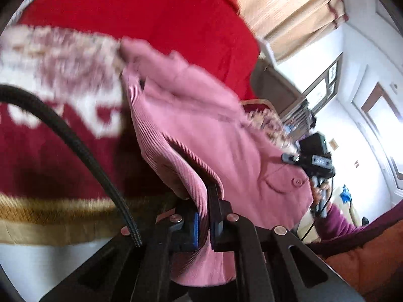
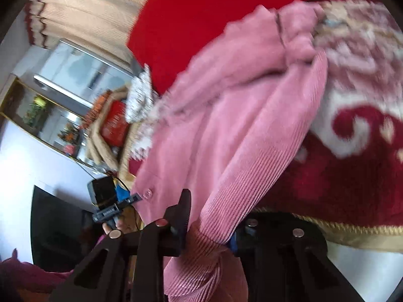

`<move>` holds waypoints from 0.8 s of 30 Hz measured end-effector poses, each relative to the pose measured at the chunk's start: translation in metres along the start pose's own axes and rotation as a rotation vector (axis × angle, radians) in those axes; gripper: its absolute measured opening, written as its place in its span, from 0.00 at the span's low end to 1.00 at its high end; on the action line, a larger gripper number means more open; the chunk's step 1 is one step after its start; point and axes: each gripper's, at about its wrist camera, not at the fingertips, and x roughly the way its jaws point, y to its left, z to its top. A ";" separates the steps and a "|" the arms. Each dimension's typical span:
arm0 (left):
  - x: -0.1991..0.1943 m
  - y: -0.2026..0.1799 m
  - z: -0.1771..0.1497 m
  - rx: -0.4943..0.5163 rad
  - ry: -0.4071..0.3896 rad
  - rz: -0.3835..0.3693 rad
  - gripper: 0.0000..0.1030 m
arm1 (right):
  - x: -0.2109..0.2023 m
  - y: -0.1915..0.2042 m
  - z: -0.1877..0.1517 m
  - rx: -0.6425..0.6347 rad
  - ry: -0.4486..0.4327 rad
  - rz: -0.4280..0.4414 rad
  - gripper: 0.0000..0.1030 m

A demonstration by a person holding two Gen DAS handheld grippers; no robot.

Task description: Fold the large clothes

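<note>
A pink knitted cardigan [image 1: 201,125] hangs lifted above the bed, stretched between both grippers. My left gripper [image 1: 205,216] is shut on its ribbed edge, with the fabric pinched between the blue pads. In the right wrist view the same cardigan [image 2: 226,113] runs up from my right gripper [image 2: 211,226], whose jaws are shut on a bunched ribbed band. A pink button [image 1: 298,181] shows near the far corner, where the right gripper [image 1: 289,158] holds it. The left gripper [image 2: 133,197] appears at the cardigan's other corner.
Under the cardigan lies a dark red blanket [image 1: 63,151] with white patterns and a gold border. Behind it is a bright red headboard [image 1: 151,12] and a beige curtain [image 1: 289,12]. A black cable [image 1: 75,146] crosses the left. A hand in a purple sleeve [image 1: 337,224] holds the right gripper.
</note>
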 end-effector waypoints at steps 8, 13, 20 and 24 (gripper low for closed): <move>-0.015 -0.009 0.013 -0.020 -0.068 -0.009 0.05 | -0.003 0.001 0.005 0.009 -0.027 0.056 0.24; -0.016 -0.011 0.035 -0.041 -0.091 -0.013 0.05 | -0.011 0.006 0.019 0.023 -0.061 0.084 0.23; -0.007 -0.014 0.147 0.012 -0.140 0.039 0.05 | -0.029 0.018 0.097 0.021 -0.197 0.132 0.22; 0.029 0.020 0.232 -0.027 -0.135 0.106 0.06 | -0.030 -0.022 0.164 0.156 -0.322 0.163 0.22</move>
